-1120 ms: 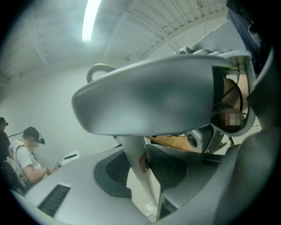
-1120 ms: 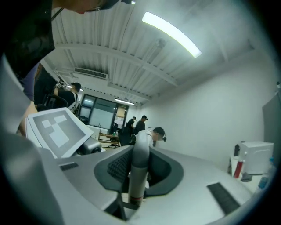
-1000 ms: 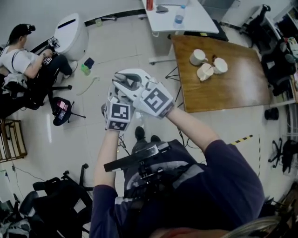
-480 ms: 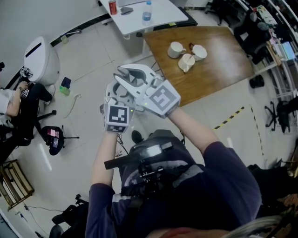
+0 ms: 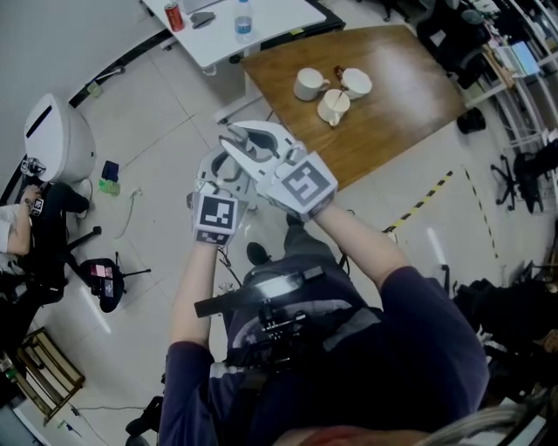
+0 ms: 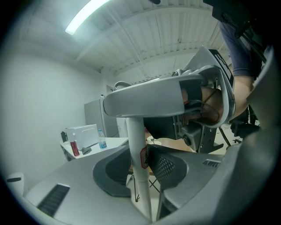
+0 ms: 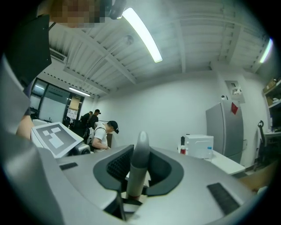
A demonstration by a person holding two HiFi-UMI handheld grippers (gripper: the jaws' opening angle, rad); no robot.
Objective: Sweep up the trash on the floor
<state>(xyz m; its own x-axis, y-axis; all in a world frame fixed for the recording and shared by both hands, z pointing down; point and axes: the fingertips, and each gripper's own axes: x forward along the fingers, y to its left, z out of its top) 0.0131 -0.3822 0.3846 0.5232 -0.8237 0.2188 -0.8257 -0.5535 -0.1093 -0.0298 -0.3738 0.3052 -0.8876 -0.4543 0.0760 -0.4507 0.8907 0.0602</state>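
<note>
A: As the head view looks steeply down, what sits in front of the person?

B: Two forearms are raised before the chest. The left gripper (image 5: pixel 218 174) and the right gripper (image 5: pixel 246 142) are bunched close together, the right one lying over the left. Beyond them stands a wooden table (image 5: pixel 410 96) carrying three white cups (image 5: pixel 309 84). At the top edge a white table (image 5: pixel 270 22) bears a red can (image 5: pixel 175 16) and a water bottle (image 5: pixel 243 19). On the pale floor, black-and-yellow striped tape (image 5: pixel 423 202) runs at the right. A small green item (image 5: pixel 108 185) lies well off to the left.

A: And the left gripper view?

B: A white pole (image 6: pixel 137 140) stands upright between the jaws, with a red-edged label (image 6: pixel 143 157) on it beside the right pad. The jaws are clamped on the pole and have just been closing a little. Above, the body of the right gripper crosses the pole. The red can and water bottle show far behind, at the left.

A: What about the right gripper view?

B: The pole's rounded grey top end rises between the two dark pads. The jaws are closed on the shaft just below that tip. The left gripper's marker cube (image 7: pixel 55 136) shows at the left. Behind it, people (image 7: pixel 105 132) stand near a far wall. To the right, a white box (image 7: pixel 198 146) sits on a table beside a grey fridge (image 7: pixel 225 127).
</note>
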